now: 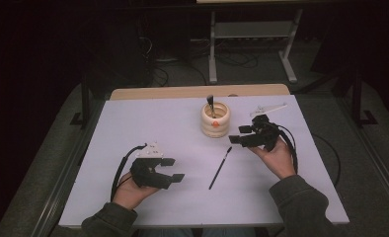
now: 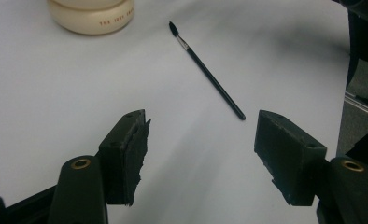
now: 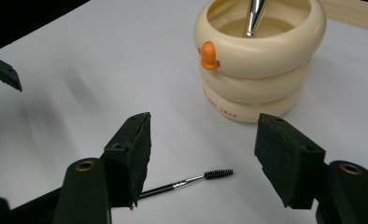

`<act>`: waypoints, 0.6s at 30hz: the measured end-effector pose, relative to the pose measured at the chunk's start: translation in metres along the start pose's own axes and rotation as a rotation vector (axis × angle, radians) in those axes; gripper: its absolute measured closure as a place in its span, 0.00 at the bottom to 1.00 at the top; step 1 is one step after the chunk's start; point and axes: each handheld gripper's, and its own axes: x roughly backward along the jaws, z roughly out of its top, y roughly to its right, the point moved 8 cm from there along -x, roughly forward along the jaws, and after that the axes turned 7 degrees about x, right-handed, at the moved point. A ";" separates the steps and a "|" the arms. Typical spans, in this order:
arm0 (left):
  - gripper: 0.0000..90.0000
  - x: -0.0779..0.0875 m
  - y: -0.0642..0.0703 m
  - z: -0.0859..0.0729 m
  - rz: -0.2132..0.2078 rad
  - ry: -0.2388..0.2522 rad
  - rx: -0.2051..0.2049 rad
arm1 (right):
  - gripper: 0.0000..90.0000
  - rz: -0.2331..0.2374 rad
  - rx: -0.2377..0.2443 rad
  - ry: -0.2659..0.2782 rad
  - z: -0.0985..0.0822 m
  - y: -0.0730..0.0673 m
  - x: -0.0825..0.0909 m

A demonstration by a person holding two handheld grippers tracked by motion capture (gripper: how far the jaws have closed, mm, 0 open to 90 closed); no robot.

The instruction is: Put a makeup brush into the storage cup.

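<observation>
Lying loose on the white table [image 1: 133,128], just short of the cream holder [image 1: 215,120]: slim black brush [image 1: 220,168], not yet picked up. Inside already: one brush [image 1: 210,103]. Spread wide and empty, both left gripper [image 1: 175,169] and right gripper [image 1: 238,135], the right nearest the bristle end.

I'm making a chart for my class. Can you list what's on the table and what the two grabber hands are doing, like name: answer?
table: white top, dark room around it
holder: cream ringed cup with an orange duck beak, upright, one tool standing in it
brush: thin black spoolie brush lying flat on the table, in front of the holder, apart from it
left gripper: open, nothing between the jaws
right gripper: open, holding nothing, near the brush's bristle end
touching the brush: neither gripper
</observation>
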 end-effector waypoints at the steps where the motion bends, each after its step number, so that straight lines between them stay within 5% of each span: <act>1: 0.38 -0.001 0.001 0.001 0.000 0.001 0.001 | 0.39 0.000 0.001 0.000 -0.002 -0.001 0.000; 18: 0.40 -0.038 0.013 0.015 -0.013 -0.085 -0.014 | 0.39 -0.004 0.009 0.005 -0.017 -0.007 0.009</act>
